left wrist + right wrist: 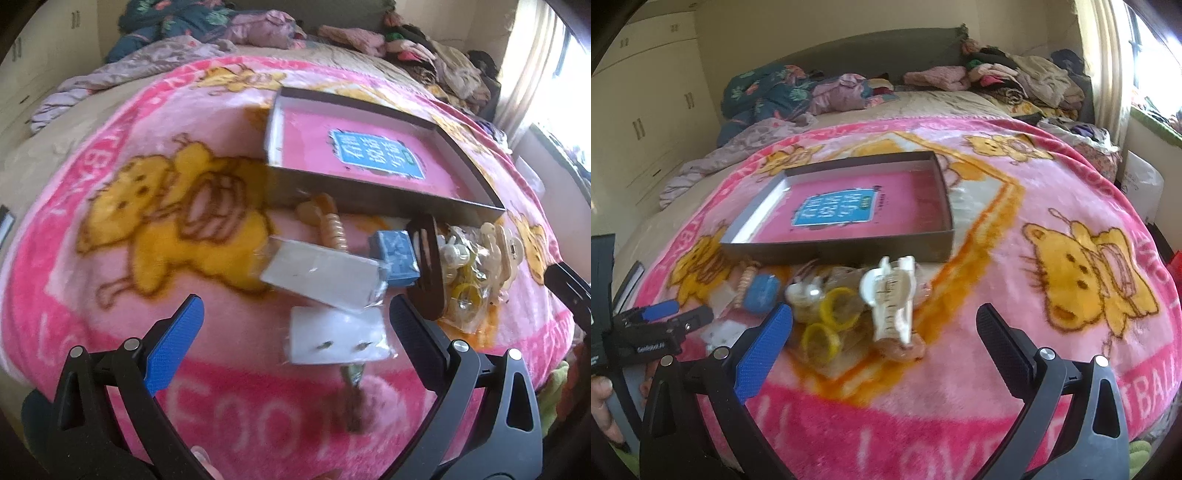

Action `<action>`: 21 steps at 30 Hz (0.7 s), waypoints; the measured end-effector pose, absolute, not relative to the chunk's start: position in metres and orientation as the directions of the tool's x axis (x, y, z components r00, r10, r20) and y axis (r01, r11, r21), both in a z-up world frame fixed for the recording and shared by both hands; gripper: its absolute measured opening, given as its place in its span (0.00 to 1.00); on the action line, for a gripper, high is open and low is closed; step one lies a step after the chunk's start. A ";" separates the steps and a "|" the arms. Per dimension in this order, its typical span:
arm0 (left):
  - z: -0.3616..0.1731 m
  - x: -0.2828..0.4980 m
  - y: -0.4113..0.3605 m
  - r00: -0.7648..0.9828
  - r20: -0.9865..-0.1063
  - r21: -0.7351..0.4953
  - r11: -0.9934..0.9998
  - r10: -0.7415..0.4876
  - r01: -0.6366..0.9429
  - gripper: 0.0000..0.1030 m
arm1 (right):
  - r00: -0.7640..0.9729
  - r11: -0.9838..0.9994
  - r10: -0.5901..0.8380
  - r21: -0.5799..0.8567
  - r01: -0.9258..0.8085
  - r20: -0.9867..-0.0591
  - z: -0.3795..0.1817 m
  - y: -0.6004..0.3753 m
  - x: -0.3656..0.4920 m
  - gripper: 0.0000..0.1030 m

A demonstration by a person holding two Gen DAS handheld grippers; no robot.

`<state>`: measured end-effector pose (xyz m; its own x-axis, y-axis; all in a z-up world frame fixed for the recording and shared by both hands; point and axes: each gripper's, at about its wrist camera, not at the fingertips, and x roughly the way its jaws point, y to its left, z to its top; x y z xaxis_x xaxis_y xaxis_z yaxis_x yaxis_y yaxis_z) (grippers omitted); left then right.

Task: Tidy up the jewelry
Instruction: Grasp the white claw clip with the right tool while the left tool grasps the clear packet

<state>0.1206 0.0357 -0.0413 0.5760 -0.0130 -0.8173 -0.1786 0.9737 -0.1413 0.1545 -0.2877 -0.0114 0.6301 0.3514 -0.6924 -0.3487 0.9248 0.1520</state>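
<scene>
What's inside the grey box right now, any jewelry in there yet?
Inside the shallow grey box only a pink liner with a blue label shows; no jewelry. The near wall hides the strip of floor just behind it.

A: Can you read the blue label (376, 154) in the shallow box (369, 201)?

B: No, the characters smear. The earring cards (332, 338) blur too; their studs are mere specks.

A: And the pile of clear packets (831, 321)?

B: Jumbled, contents indistinct. The brown hair clip (428, 266) hides some, and the other tongs (565, 284) are cut off at the edge.
</scene>
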 end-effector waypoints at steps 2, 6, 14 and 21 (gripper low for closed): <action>-0.046 0.126 0.035 0.563 -0.826 -0.148 0.974 -0.026 -0.172 0.91 | 0.625 0.928 0.345 0.155 -0.339 -0.700 -0.016 -0.291 0.162 0.96; -0.057 0.135 0.041 0.546 -0.837 -0.156 0.973 -0.038 -0.172 0.91 | 0.606 0.929 0.343 0.163 -0.333 -0.718 -0.027 -0.293 0.176 0.96; -0.062 0.147 0.051 0.549 -0.825 -0.249 0.958 -0.133 -0.141 0.91 | 0.543 0.919 0.369 0.210 -0.333 -0.754 -0.050 -0.287 0.199 0.63; -0.065 0.156 0.054 0.551 -0.821 -0.266 0.955 -0.151 -0.135 0.91 | 0.532 0.908 0.396 0.235 -0.346 -0.749 -0.055 -0.288 0.203 0.27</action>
<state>0.1565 0.0540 -0.0650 0.5510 -0.1508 -0.8208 -0.1346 0.9546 -0.2658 0.2030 -0.2883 -0.0555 0.5317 0.3962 -0.7486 -0.3459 0.9084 0.2351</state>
